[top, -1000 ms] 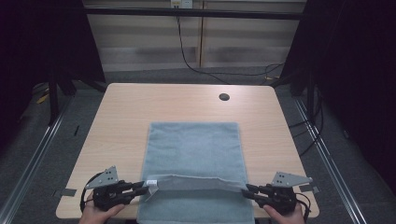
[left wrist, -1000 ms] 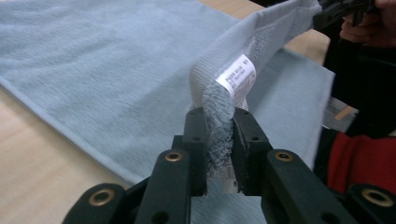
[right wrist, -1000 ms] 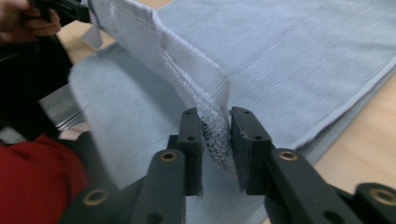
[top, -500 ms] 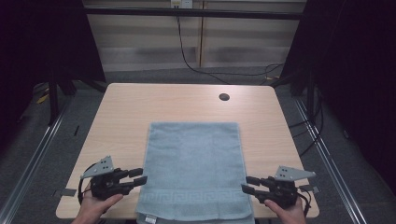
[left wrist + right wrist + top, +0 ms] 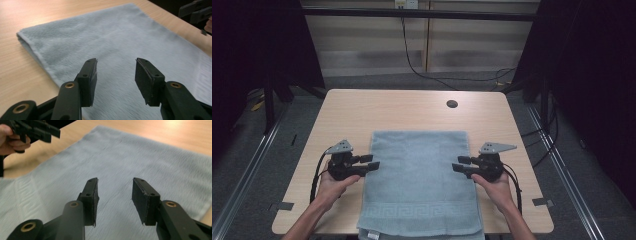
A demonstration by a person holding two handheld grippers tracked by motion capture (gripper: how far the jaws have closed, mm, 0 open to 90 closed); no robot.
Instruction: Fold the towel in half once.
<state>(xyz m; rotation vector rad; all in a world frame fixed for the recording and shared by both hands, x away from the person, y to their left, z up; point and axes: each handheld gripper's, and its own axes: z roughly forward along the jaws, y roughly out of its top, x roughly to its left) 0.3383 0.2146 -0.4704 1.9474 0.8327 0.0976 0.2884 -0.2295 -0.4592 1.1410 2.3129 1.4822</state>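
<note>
A light blue towel lies folded flat on the wooden table, its near end hanging over the front edge. My left gripper hovers at the towel's left edge, pointing inward; its jaws have just been opening and hold nothing. My right gripper faces it from the towel's right edge, its jaws likewise just opened and empty. In the left gripper view the left gripper stands open over the towel. The right gripper is open above the towel in its own view.
A dark round cable hole sits near the table's far right. Black frames and cables surround the table. Grey tape tabs mark the front corners.
Both grippers let go of the towel's near folded edge, opened, and moved away from me along the towel's sides to its middle. The towel now lies flat.
</note>
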